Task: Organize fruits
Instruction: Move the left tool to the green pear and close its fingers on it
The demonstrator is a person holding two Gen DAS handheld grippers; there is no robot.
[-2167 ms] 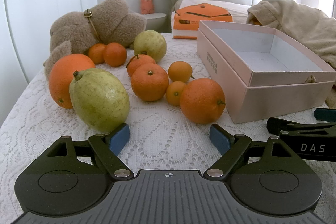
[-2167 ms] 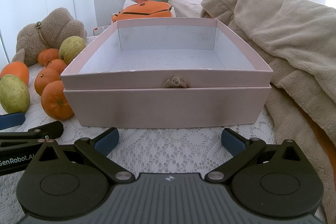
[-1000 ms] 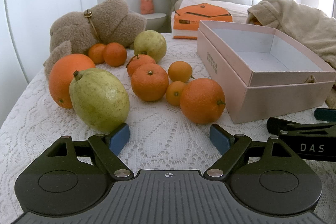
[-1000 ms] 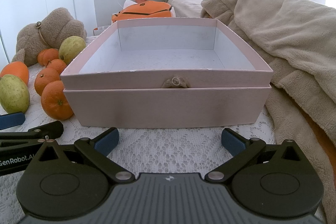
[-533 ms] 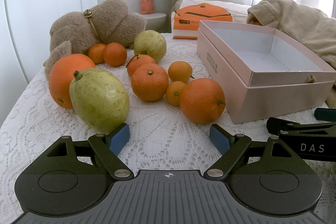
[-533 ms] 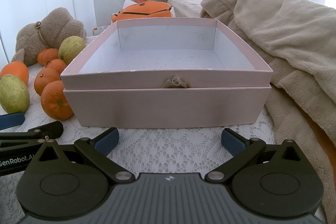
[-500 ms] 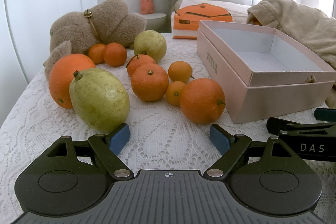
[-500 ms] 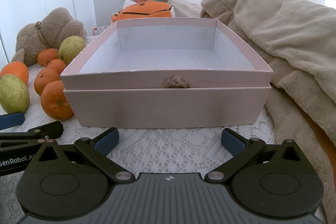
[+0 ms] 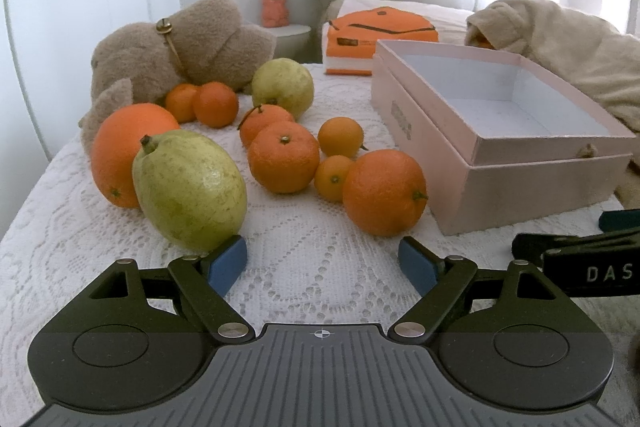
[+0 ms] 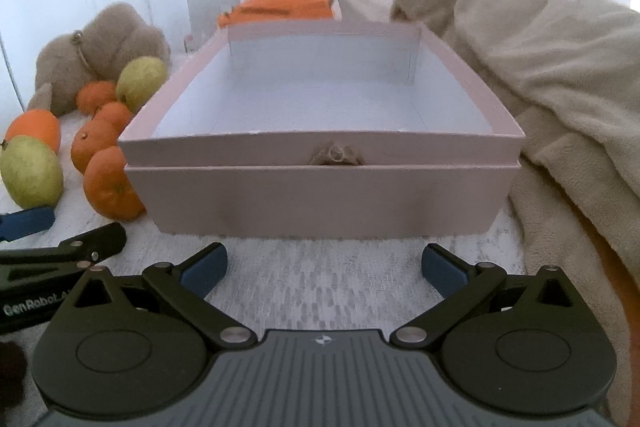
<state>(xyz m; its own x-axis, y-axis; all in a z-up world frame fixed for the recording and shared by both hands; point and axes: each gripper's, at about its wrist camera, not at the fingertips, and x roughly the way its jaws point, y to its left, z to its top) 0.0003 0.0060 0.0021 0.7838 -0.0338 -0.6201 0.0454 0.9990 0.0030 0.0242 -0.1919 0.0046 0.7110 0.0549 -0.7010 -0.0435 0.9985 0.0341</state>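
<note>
Left gripper point(image 9: 322, 261) low over the bed point(image 9: 320, 259), fingers apart, empty. Right gripper point(image 10: 322, 265) likewise, facing the empty box point(image 10: 320, 151). Fruits point(image 9: 284, 155) clustered left of the box.

White letters "DAS" on the right gripper point(image 9: 590, 273) body, white "GenRobot.A" on the left gripper point(image 10: 30, 307) body, print on pink box point(image 9: 402, 121) side illegible

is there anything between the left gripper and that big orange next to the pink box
Nothing visible blocks it. The left gripper is open over bare lace cloth, and the big orange sits just ahead and slightly right of its gap. The green pear-like fruit touches or nearly touches the left fingertip, off that line. The pink box is empty.
</note>
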